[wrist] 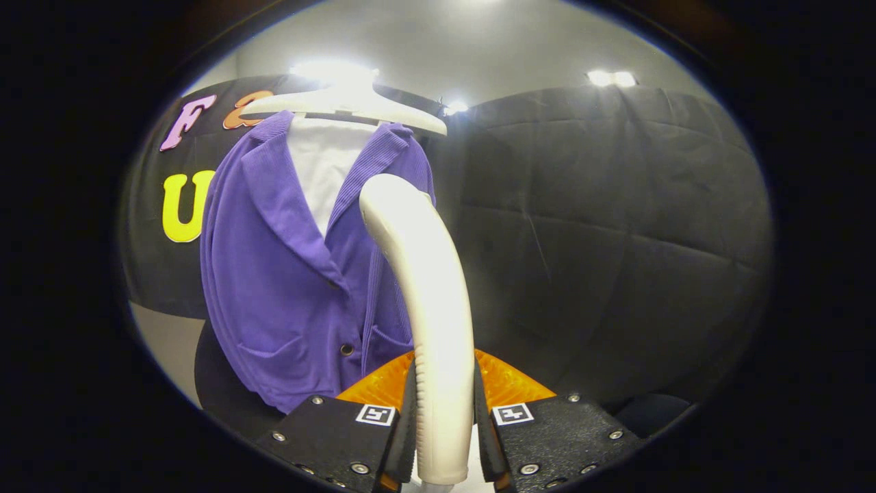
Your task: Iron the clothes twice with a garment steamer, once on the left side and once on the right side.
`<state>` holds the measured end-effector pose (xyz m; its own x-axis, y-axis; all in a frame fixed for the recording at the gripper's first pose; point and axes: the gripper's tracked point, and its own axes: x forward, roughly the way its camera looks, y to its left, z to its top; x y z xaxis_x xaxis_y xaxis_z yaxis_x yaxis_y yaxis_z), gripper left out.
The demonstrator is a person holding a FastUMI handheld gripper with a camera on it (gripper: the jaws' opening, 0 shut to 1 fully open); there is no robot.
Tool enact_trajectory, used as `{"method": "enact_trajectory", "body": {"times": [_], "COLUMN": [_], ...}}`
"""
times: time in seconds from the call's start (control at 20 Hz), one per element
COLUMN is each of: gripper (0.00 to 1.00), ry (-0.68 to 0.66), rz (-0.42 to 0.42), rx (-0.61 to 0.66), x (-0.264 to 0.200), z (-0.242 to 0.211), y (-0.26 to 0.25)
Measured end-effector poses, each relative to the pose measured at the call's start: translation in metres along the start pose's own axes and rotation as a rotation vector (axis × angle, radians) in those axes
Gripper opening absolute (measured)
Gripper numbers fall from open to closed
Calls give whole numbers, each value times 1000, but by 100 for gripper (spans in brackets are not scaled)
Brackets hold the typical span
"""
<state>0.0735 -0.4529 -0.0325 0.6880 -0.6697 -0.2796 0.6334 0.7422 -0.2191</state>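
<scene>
A cream garment steamer [428, 301] rises from between my fingers, its curved head bending toward the clothes. My gripper [443, 418] is shut on the steamer's handle, one finger pressing each side. Beyond it a purple ribbed jacket [287, 274] hangs on a white hanger [342, 106] over a white board [321, 171]. The steamer head sits at the jacket's right front panel, near chest height, just below the right lapel. Whether the head touches the cloth I cannot tell.
The black cloth wall [602, 226] stretches behind and to the right of the jacket. A strip of pale floor or wall [168, 342] shows below the jacket's left side. Ceiling lights [612, 77] glow above.
</scene>
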Motion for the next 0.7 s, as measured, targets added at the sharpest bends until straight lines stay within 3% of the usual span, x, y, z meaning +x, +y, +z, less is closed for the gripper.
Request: {"method": "enact_trajectory", "body": {"times": [0.25,0.7], "gripper": [37,37], "ry": [-115,-200], "rz": [-58,-117], "rx": [27,2], "x": [29,72], "z": [54,103], "y": [8,41]}}
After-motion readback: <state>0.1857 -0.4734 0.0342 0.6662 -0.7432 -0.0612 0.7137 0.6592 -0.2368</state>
